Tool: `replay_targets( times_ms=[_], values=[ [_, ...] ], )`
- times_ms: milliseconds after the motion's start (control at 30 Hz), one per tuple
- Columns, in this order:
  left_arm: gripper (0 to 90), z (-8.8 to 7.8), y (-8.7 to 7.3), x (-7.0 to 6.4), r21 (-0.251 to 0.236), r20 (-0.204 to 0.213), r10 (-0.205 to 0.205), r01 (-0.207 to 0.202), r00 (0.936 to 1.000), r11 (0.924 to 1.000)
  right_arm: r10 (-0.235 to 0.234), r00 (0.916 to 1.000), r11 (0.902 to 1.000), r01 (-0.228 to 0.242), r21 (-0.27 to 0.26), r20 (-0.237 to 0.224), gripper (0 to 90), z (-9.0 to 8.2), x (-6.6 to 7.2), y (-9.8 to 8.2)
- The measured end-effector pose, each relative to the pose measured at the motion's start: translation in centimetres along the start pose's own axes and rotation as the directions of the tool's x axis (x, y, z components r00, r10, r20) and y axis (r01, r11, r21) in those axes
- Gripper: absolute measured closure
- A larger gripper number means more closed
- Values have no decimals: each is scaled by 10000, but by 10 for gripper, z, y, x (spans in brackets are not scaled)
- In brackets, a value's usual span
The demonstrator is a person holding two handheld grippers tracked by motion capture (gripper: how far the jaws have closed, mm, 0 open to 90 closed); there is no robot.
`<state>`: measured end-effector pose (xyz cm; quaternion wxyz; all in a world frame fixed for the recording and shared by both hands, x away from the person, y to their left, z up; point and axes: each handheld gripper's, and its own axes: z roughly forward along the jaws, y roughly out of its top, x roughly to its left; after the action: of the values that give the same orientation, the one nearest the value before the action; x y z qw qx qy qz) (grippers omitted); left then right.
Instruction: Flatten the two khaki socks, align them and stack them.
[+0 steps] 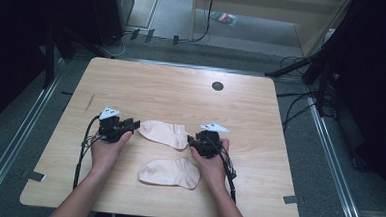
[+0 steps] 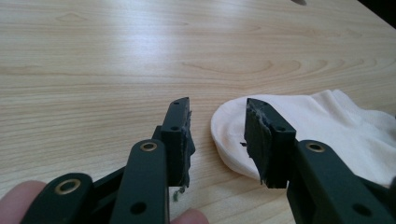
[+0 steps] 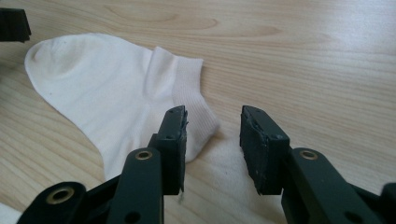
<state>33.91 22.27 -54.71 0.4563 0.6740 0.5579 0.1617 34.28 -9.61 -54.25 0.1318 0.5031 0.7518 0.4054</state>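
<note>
flanking far sock: left gripper, right gripper, jaws parted.

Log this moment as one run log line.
left gripper: open, at far sock toe | right gripper: open, at its cuff | near sock: flat, untouched | table

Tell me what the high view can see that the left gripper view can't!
The high view alone takes in the nearer sock, both hands, the right tongs and the floor around the table. The left gripper view alone gives a close look at the worn pads inside the open left tongs. Both share the farther sock and the wooden tabletop.
</note>
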Motion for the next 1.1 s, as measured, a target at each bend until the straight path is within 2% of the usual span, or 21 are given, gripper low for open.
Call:
replay_targets(
  times_ms=[67, 133, 167, 200, 267, 433, 467, 500, 533, 600, 667, 767, 900, 967, 1100],
  values=[
    [610, 1, 0, -1, 47, 26, -96, 96, 10000, 9999, -31, 10000, 10000, 31, -48, -78, 611, 2, 2, 2],
    [615, 3, -1, -2, 139, -92, -23, 24, 10000, 9999, -58, 10000, 10000, 58, -2, -46, 610, 3, 3, 1],
    [651, 5, -3, -4, 361, -83, 144, -141, 9999, 9992, -89, 10000, 9999, 89, 123, 12, 609, 6, 4, 0],
    [684, 5, -3, -4, 361, -83, 144, -141, 9999, 9992, -89, 10000, 9999, 89, 123, 12, 609, 6, 4, 0],
    [704, 5, -4, -6, 522, -143, 412, -404, 9990, 9978, -163, 9999, 9998, 162, 135, 53, 610, 6, 4, 0],
    [762, 7, -5, -11, 703, -100, 673, -664, 9977, 9953, -583, 9981, 9982, 581, 141, 172, 638, 7, 8, -1],
    [777, 7, -5, -12, 755, -155, 689, -675, 9975, 9949, -665, 9976, 9977, 661, 178, 210, 653, 7, 10, -1],
    [816, 8, -5, -12, 867, -211, 752, -731, 9969, 9936, -963, 9948, 9952, 957, 188, 327, 710, 7, 12, -2],
    [816, 8, -6, -13, 912, -301, 768, -738, 9966, 9931, -963, 9948, 9952, 957, 188, 327, 710, 7, 12, -2],
    [861, 8, -6, -14, 1065, -355, 818, -776, 9960, 9913, -1125, 9927, 9936, 1117, 192, 435, 788, 7, 13, -3],
    [891, 8, -6, -13, 1117, -223, 812, -782, 9964, 9907, -1101, 9935, 9936, 1094, 265, 280, 872, 7, 13, -3],
    [900, 6, -6, -14, 1232, -93, 981, -962, 9951, 9877, -1021, 9944, 9945, 1013, 282, 270, 893, 6, 12, -3],
    [900, 0, -5, -15, 1025, -1, 1135, -1129, 9935, 9883, -1023, 9944, 9947, 1019, 148, 255, 898, 1, 11, -2],
    [900, -6, -2, -16, 818, 130, 1115, -1122, 9937, 9903, -866, 9960, 9962, 868, -89, 206, 900, -6, 9, 1],
    [900, -20, 2, -20, 499, 394, 1259, -1278, 9913, 9905, -751, 9972, 9969, 752, -236, 62, 900, -15, 7, 4]
  ],
)
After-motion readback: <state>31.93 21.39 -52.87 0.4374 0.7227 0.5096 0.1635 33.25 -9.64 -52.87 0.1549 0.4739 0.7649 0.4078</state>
